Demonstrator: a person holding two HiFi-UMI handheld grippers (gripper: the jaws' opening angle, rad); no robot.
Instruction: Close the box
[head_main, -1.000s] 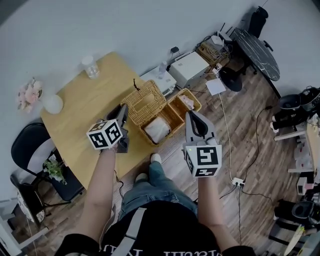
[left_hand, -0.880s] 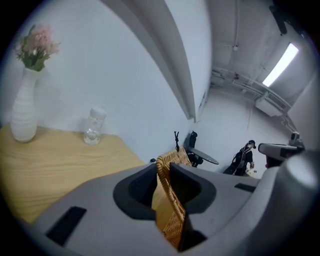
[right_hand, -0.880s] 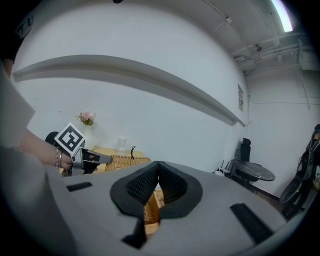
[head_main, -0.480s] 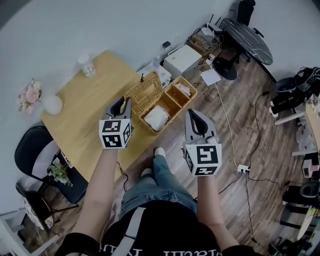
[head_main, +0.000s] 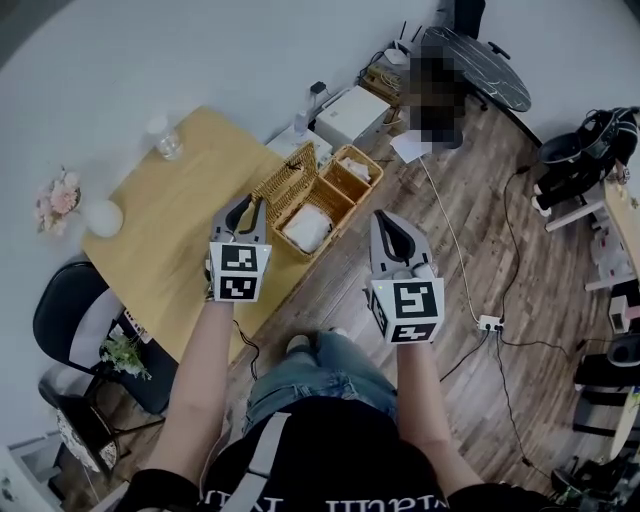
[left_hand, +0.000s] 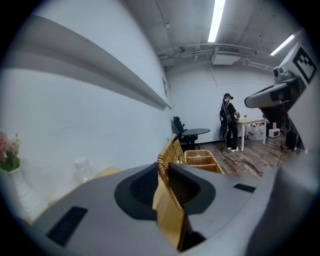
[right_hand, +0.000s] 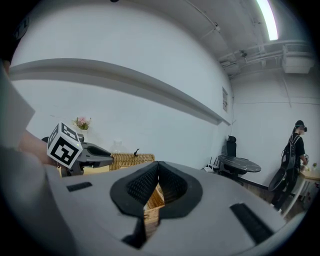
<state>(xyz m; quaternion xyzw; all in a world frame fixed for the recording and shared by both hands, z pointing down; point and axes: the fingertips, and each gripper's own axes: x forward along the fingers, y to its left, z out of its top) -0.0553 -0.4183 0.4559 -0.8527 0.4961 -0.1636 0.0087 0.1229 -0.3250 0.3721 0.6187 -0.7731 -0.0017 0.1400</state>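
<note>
While the wooden table (head_main: 170, 225) carries the wicker box (head_main: 345, 185) at its far right edge, lid (head_main: 283, 182) upright, the left gripper (head_main: 247, 205) is closing around the lid's corner, seemingly without pinching it; the right gripper (head_main: 379, 217) hangs nearer, clamped together and empty.

Left gripper (head_main: 244, 206), jaws closing

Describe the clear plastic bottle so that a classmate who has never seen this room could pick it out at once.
Start at the light wooden table beside the pale wall and go to its far edge. There stands a small clear plastic bottle. Unlike the round white vase with pink flowers at the table's left end, it is see-through and narrow.
</note>
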